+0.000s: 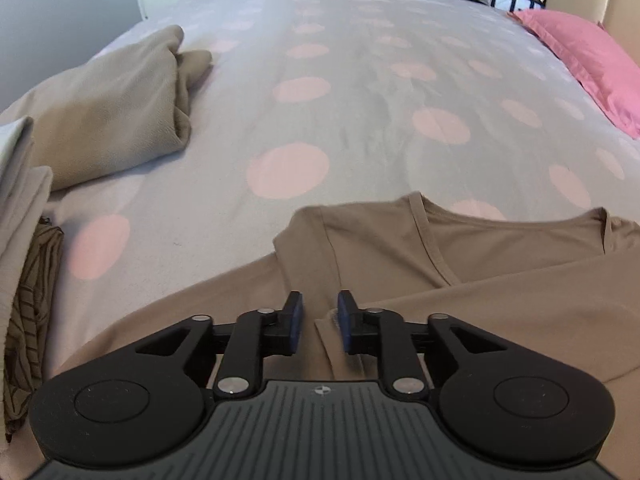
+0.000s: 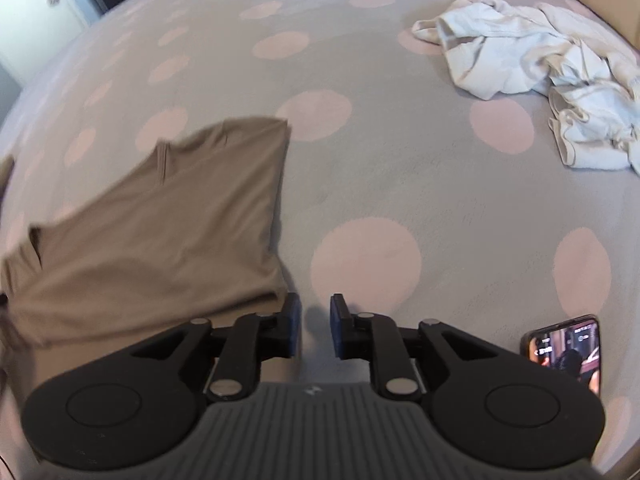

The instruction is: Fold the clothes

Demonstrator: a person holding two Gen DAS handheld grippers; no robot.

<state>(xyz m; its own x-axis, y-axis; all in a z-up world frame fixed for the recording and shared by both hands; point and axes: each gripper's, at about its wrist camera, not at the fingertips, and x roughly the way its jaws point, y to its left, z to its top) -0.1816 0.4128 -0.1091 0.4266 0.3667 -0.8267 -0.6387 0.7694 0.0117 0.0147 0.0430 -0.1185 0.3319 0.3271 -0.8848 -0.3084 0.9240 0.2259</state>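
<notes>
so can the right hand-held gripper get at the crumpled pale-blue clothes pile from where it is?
Probably yes. The right hand-held gripper is open and empty, and only bare spotted grey bedspread lies between it and the crumpled pale-blue clothes pile. The lit phone sits off to the side.

The shirt (image 1: 460,272) lies on the bed (image 1: 360,100), directly before the left tool (image 1: 319,322). Folded garments (image 1: 108,112) lie far left. The pillow (image 1: 588,60) lies far right.

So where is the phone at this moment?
The phone shows only in the right wrist view, at the lower right: it lies screen-up and lit on the dotted bedspread, just right of the right claw, nearer than the crumpled pale clothes.
</notes>
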